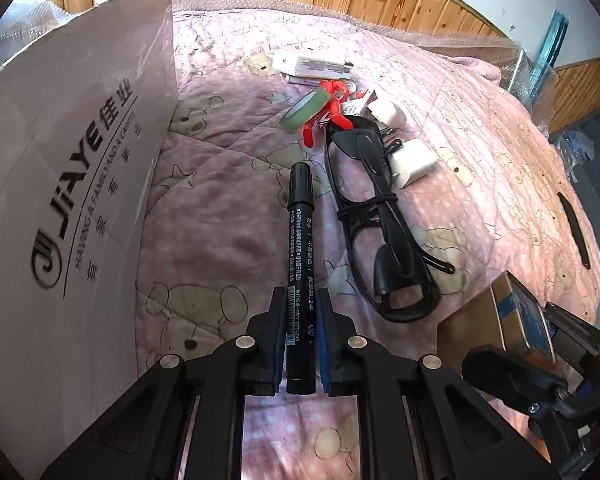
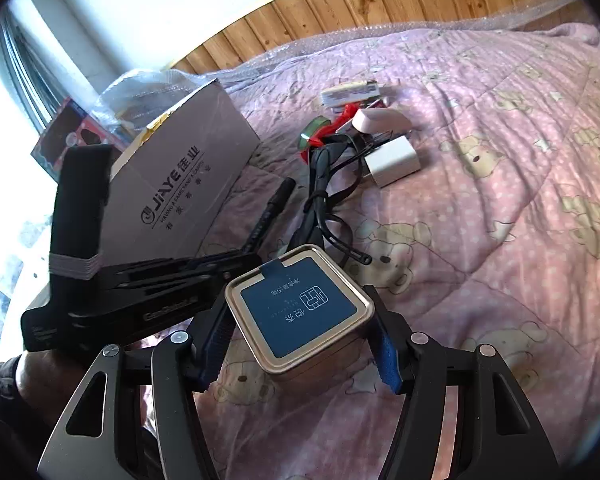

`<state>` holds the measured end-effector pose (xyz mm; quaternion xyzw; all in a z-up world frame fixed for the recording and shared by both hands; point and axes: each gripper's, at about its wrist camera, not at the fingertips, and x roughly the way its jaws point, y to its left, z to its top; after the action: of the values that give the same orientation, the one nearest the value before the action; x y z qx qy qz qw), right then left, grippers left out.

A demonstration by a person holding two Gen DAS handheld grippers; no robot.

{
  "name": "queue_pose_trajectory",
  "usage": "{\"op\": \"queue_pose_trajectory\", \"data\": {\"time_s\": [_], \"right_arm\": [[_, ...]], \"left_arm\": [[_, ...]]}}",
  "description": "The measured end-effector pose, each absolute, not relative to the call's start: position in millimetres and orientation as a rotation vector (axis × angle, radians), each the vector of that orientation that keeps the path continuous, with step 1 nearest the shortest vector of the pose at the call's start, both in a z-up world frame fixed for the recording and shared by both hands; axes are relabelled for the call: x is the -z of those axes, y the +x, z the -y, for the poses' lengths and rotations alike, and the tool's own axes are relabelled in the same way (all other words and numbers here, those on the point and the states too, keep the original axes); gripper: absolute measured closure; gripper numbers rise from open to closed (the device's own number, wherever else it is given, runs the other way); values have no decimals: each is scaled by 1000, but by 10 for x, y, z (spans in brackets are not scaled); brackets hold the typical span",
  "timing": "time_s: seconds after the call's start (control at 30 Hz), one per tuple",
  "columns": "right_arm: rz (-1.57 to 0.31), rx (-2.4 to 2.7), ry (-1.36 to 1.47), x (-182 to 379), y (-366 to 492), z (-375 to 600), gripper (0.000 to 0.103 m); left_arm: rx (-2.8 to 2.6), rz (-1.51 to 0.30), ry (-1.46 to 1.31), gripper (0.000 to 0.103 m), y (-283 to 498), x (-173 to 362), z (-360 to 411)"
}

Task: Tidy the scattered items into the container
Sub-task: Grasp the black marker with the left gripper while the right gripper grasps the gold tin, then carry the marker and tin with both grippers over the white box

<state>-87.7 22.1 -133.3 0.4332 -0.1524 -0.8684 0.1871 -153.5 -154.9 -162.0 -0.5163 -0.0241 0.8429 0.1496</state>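
Clamped between the blue pads of the left tongs (image 1: 299,312), a black marker (image 1: 299,240) is pointing forward along the fingers, gripped near its rear end so that the capped tip is sticking out clear; the tongs are nearly closed, open only by the pen's width. Held lengthwise like that, it is probably being readied for carrying tip-first over the wall of the cardboard box (image 1: 72,184), which is standing just left of the marker and seems to be the container meant by the task. In the right wrist view, the right tongs (image 2: 300,344) are spreading much wider, pads pressing on opposite sides of a square gold tin (image 2: 300,312) with a blue label, lifted above the pink quilt (image 2: 500,208); the flat sides are giving the pads a square seat, which is likely why it is being taken across its width. That tin is hanging on the far side of the marker from the box. Beyond the marker, away from the tongs, the remaining clutter is lying on the bed: black glasses (image 1: 380,216) just beside the marker, a white charger (image 1: 412,162) touching them, then a green tape roll (image 1: 306,109), a red figure (image 1: 332,104) and a flat white packet (image 1: 312,65) farthest off. Both loads appear ready for the box; neither is over it yet.
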Motion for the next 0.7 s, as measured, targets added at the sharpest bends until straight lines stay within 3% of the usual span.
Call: {"op": "queue_pose_trajectory", "data": {"time_s": [0.7], "right_arm": [[294, 2547, 1159, 760, -393, -10, 39]], "left_arm": [[-2425, 173, -1251, 89, -831, 937, 1645]]}}
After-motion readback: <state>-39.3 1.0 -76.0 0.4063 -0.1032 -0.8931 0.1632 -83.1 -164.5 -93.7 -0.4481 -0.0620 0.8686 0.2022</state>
